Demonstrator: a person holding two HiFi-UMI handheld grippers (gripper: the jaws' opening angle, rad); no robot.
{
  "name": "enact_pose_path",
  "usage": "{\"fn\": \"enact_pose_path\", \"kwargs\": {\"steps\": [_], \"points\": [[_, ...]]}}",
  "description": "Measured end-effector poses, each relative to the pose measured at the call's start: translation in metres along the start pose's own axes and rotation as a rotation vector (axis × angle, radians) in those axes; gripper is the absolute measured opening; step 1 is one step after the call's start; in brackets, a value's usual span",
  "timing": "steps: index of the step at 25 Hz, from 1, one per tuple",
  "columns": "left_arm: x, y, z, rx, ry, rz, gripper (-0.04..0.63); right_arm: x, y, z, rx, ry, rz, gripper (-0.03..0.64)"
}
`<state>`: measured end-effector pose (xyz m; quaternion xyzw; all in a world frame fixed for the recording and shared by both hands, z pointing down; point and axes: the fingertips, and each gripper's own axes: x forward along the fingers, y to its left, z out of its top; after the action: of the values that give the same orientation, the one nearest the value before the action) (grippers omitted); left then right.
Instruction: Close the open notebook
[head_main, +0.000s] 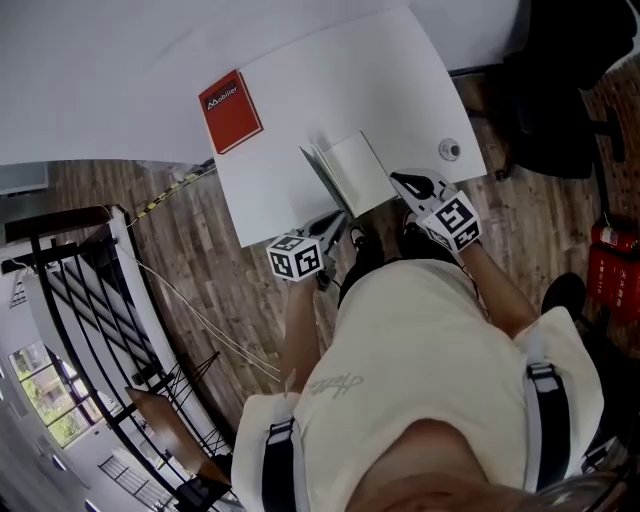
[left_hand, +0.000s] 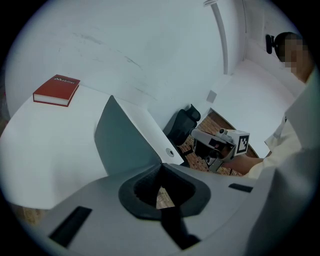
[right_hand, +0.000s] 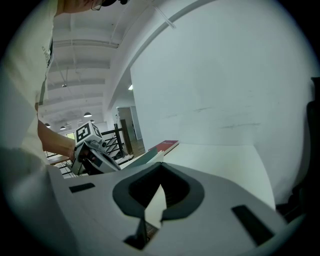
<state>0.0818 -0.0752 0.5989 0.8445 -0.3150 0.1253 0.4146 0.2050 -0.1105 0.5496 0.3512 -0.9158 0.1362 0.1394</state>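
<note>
The left gripper's (left_hand: 161, 200) jaws are clenched together with nothing between them; only wooden floor (left_hand: 161, 198) shows through the hollow above their seam. The right gripper's (right_hand: 152, 200) jaws are likewise pressed shut on nothing, with a white sliver of the surface or a page beyond them.

Just past the left jaws stands the notebook (left_hand: 125, 137). Its left cover is tilted up steeply, dark side toward the jaws, with white pages behind it. From the head view the notebook (head_main: 355, 172) lies at the near edge of the white surface (head_main: 330, 90), right half flat and left half raised. The left gripper (head_main: 335, 222) sits at the notebook's near left corner, right at the surface's edge. The right gripper (head_main: 405, 182) is at its near right side. Whether either touches it cannot be told.

Far and to the left, well apart from the notebook, a red book (head_main: 230, 110) lies flat, with bare white surface between them. A small round fitting (head_main: 450, 149) sits near the right edge, beside the right gripper.
</note>
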Motion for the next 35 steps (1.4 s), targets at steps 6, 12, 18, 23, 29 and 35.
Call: {"fn": "enact_pose_path", "kwargs": {"steps": [6, 12, 18, 23, 29, 35], "points": [[0.020, -0.010, 0.001, -0.008, 0.002, 0.000, 0.023, -0.008, -0.017, -0.008, 0.009, 0.010, 0.008, 0.008], [0.042, -0.019, 0.000, -0.001, 0.024, 0.009, 0.025, -0.016, -0.030, -0.011, 0.011, 0.018, 0.015, 0.008], [0.069, -0.022, -0.004, 0.027, 0.071, 0.044, 0.026, -0.026, -0.046, -0.023, 0.024, 0.028, 0.013, 0.008], [0.082, -0.026, -0.009, 0.044, 0.114, 0.062, 0.027, -0.034, -0.053, -0.025, 0.032, 0.025, 0.003, 0.008], [0.095, -0.042, -0.009, 0.088, 0.151, 0.055, 0.109, -0.044, -0.064, -0.027, 0.044, 0.017, -0.016, 0.008], [0.096, -0.040, -0.005, 0.094, 0.159, 0.067, 0.110, -0.046, -0.066, -0.031, 0.060, 0.017, -0.020, 0.008]]}}
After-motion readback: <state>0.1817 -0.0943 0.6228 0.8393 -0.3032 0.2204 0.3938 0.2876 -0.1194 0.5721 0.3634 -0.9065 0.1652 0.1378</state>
